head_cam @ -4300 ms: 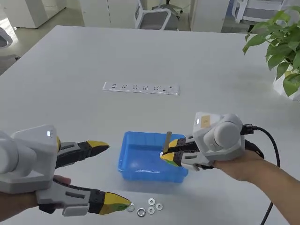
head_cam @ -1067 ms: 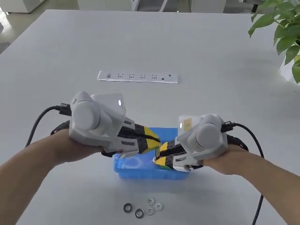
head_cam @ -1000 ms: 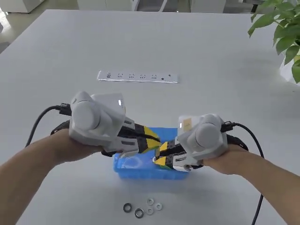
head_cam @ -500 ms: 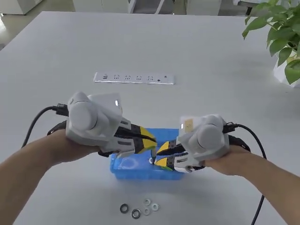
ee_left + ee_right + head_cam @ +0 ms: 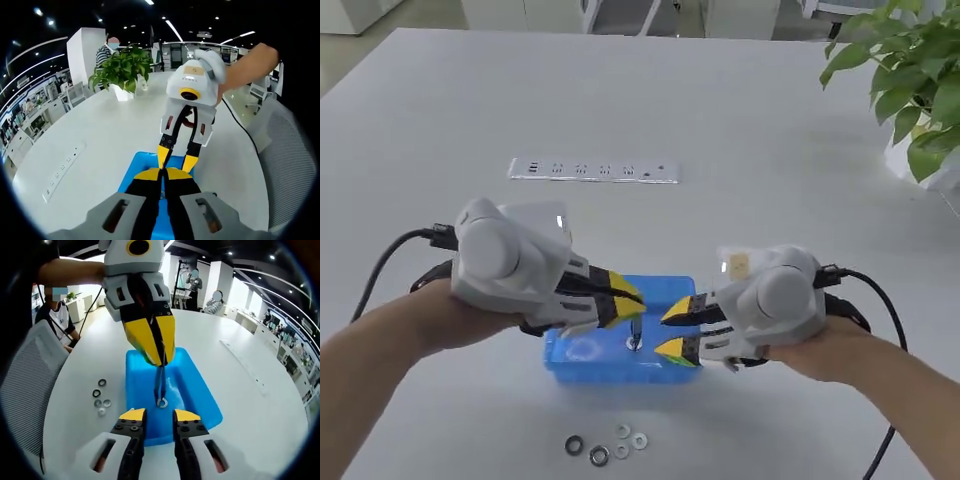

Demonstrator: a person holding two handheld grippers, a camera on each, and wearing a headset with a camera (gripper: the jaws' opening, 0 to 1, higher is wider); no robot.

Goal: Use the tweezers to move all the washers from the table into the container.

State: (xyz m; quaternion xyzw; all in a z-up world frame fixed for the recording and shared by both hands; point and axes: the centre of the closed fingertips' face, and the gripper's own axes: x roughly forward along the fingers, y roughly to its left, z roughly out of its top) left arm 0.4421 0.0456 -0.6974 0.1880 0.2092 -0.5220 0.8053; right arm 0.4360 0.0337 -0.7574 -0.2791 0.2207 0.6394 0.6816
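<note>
Hazard: the washer (image 5: 162, 402) at the tips of the tweezers (image 5: 160, 380) may cling and be lifted back out. The tweezers may also swivel in the grip if the nearby right gripper (image 5: 160, 416) knocks them. The left gripper (image 5: 632, 300) is clamped on the tweezers' upper end; the right gripper's jaws stand apart, empty. The tweezers hang tips-down inside the blue container (image 5: 565, 352), blades converging at that washer; whether they pinch it cannot be determined. The remaining washers (image 5: 605, 448) lie on the table (image 5: 770, 150), at 7 o'clock from the container in the head view.
</note>
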